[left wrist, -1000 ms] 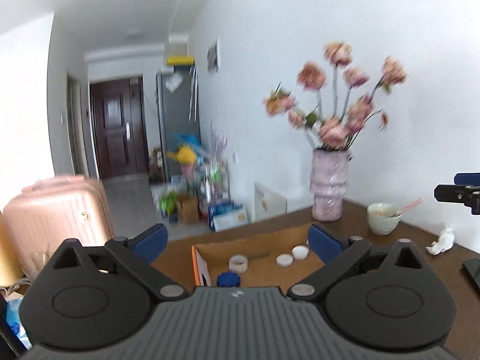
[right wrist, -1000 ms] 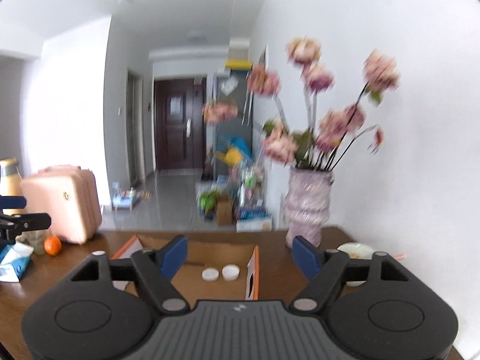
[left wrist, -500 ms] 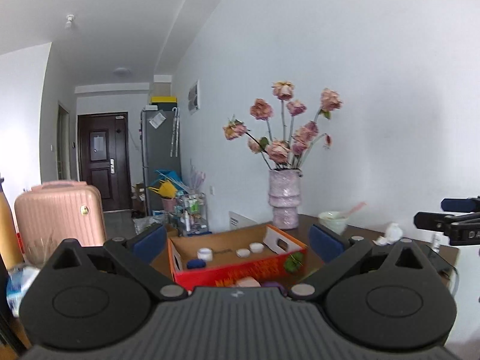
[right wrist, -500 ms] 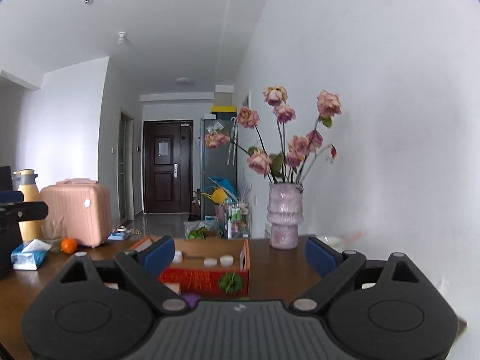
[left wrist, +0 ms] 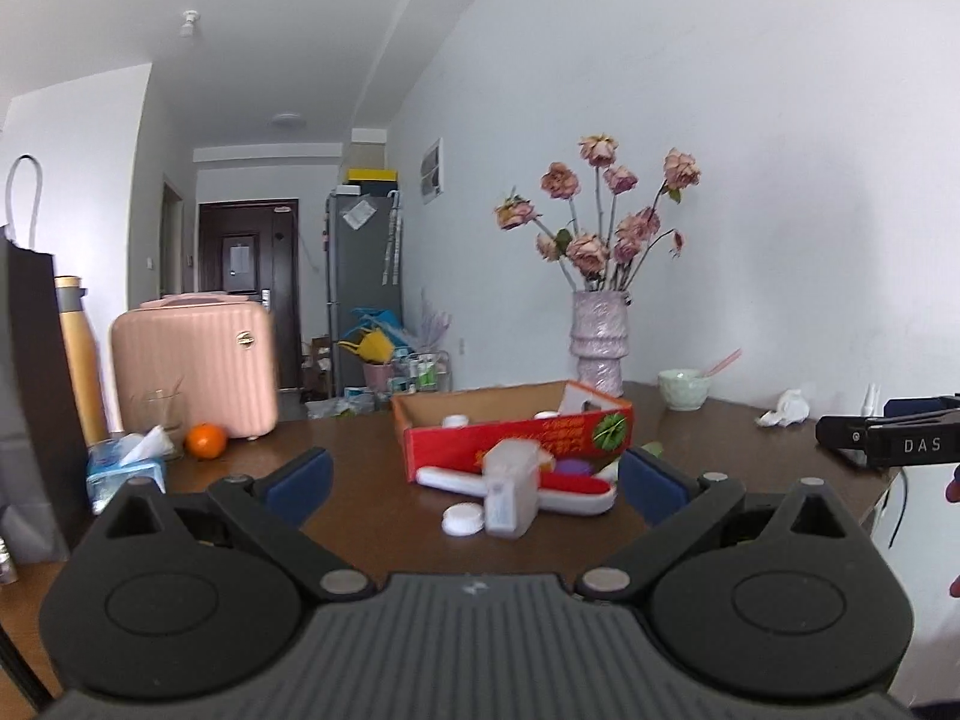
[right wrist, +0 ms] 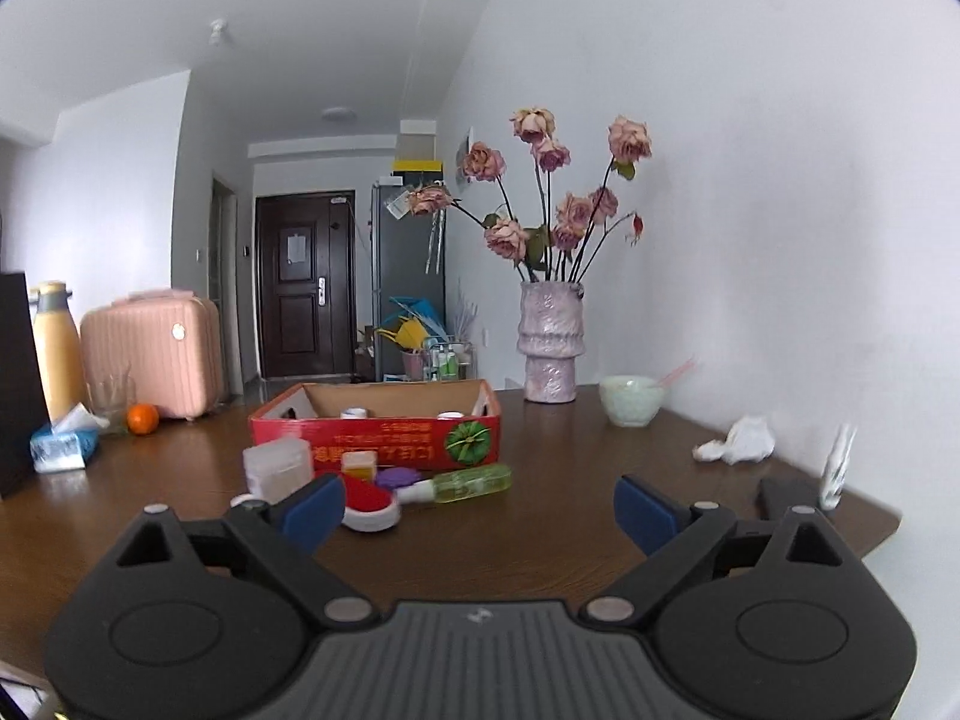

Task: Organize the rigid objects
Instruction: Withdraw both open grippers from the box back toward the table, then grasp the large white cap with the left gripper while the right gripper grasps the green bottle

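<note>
I hold both tools above the near edge of the brown table. The left gripper has its blue fingers spread wide and nothing is between them. The right gripper is also spread wide and holds nothing.

The red cardboard box stands in the middle of the table, and I see some white caps inside it. Just in front of the box lie the loose things: a clear plastic container standing upright, a white cap beside it, a red and white case, a purple lid and a small green bottle lying on its side.

Behind the box stands a vase with pink flowers, with a pale green bowl near it.
</note>
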Demonstrator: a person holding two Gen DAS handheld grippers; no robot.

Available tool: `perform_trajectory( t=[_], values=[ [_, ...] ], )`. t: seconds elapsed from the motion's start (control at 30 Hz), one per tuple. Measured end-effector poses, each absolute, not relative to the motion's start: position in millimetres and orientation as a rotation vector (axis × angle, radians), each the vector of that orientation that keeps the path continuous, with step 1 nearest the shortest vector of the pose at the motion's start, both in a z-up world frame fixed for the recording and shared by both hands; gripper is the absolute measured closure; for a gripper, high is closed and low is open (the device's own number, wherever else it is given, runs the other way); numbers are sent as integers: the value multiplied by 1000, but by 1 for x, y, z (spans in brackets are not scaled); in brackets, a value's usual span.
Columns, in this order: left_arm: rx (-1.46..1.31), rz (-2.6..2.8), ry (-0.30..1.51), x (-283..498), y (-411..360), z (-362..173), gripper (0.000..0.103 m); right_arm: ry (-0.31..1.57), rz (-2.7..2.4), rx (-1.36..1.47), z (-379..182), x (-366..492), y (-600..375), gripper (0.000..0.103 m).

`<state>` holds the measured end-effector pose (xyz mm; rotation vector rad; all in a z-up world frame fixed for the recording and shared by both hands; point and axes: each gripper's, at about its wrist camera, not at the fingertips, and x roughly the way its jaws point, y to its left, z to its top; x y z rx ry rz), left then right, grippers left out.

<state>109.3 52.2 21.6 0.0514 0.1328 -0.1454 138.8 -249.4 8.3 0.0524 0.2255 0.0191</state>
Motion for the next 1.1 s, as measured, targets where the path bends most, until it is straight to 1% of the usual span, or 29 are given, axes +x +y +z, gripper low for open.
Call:
perform_trajectory(
  t=[0.1,0.23,0.37,0.6,0.9,0.97,1.0,1.07,1.1],
  values=[
    [28,-140,159,110,62,14,0,245,2,66,-4,135,-240,7],
    [44,-128,190,114,69,5,0,273,-4,169,-19,129,-237,7],
    [55,-136,261,125,70,-7,0,306,3,155,-30,129,-227,6],
    [78,-157,380,158,63,-27,0,427,34,182,-55,147,-218,6],
    [78,-198,469,212,65,-29,0,469,-3,165,-60,175,-216,7],
    [65,-209,507,232,67,-30,4,479,-6,157,-61,182,-215,7],
    [56,-214,531,243,68,-30,8,484,-7,153,-61,186,-214,7],
    [43,-236,570,266,71,-31,11,496,-7,146,-62,195,-212,7],
    [39,-243,592,276,72,-31,15,500,-4,142,-62,199,-212,7]
  ],
)
